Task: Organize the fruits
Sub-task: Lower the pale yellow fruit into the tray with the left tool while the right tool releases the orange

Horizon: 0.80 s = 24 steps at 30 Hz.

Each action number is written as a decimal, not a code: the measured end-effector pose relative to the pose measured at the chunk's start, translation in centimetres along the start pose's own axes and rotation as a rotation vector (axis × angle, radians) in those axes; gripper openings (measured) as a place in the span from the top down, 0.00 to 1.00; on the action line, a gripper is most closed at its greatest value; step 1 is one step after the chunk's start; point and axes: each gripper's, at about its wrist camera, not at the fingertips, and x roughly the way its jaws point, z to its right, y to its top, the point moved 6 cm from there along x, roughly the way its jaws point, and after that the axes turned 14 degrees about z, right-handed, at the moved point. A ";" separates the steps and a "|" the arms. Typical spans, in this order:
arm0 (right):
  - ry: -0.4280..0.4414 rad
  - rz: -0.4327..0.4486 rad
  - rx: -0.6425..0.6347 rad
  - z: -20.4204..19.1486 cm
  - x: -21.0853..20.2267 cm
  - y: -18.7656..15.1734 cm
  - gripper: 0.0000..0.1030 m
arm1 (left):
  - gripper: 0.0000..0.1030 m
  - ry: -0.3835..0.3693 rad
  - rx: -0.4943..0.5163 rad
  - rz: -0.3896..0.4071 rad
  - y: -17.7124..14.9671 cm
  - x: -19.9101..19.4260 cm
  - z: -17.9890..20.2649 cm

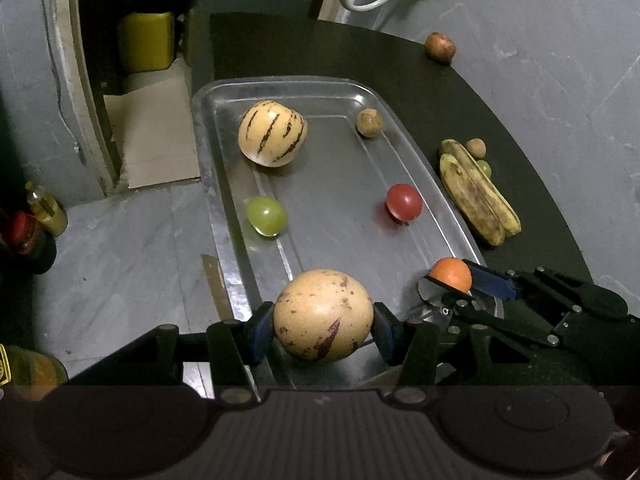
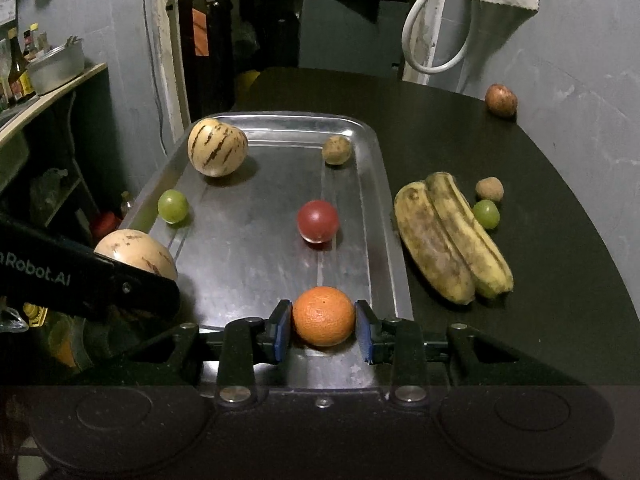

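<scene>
My left gripper [image 1: 323, 326] is shut on a pale round melon [image 1: 323, 314] with dark flecks, over the near left corner of the steel tray [image 1: 404, 136]. My right gripper [image 2: 323, 330] is shut on an orange [image 2: 323, 315] over the tray's near edge [image 2: 384, 216]; the same orange [image 1: 451, 274] shows in the left wrist view. In the tray lie a striped melon [image 2: 217, 146], a green grape [image 2: 172, 205], a red fruit [image 2: 317, 220] and a small brown fruit [image 2: 337, 149].
On the black table [image 2: 540, 280] right of the tray lie two spotted bananas [image 2: 450, 238], a green grape [image 2: 486, 213], a small brown fruit [image 2: 489, 189] and a reddish-brown fruit [image 2: 501, 99] near the far wall. A shelf with a pot [image 2: 56, 66] stands left.
</scene>
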 end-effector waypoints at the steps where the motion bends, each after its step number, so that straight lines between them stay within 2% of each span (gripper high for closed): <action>1: 0.000 0.000 0.000 0.0 -0.1 0.0 0.65 | 0.46 -0.001 0.001 -0.002 0.0 0.0 0.0; 7: 0.003 -0.001 -0.014 0.1 -0.6 -0.3 0.56 | 0.46 -0.018 -0.020 -0.004 0.0 0.0 -0.3; 10: 0.002 0.007 -0.021 0.2 -1.3 -0.3 0.47 | 0.45 -0.020 -0.035 0.004 0.1 -0.1 -0.4; 15: 0.016 0.028 -0.036 0.4 -3.1 0.0 0.31 | 0.38 -0.040 -0.074 0.031 0.6 -0.6 -0.7; 21: 0.030 0.059 0.008 1.7 -5.6 0.6 0.11 | 0.15 -0.061 -0.101 0.069 0.8 -2.4 -0.3; 24: 0.054 0.060 0.037 2.4 -7.0 0.3 0.05 | 0.05 -0.061 -0.096 0.068 0.5 -3.5 -0.1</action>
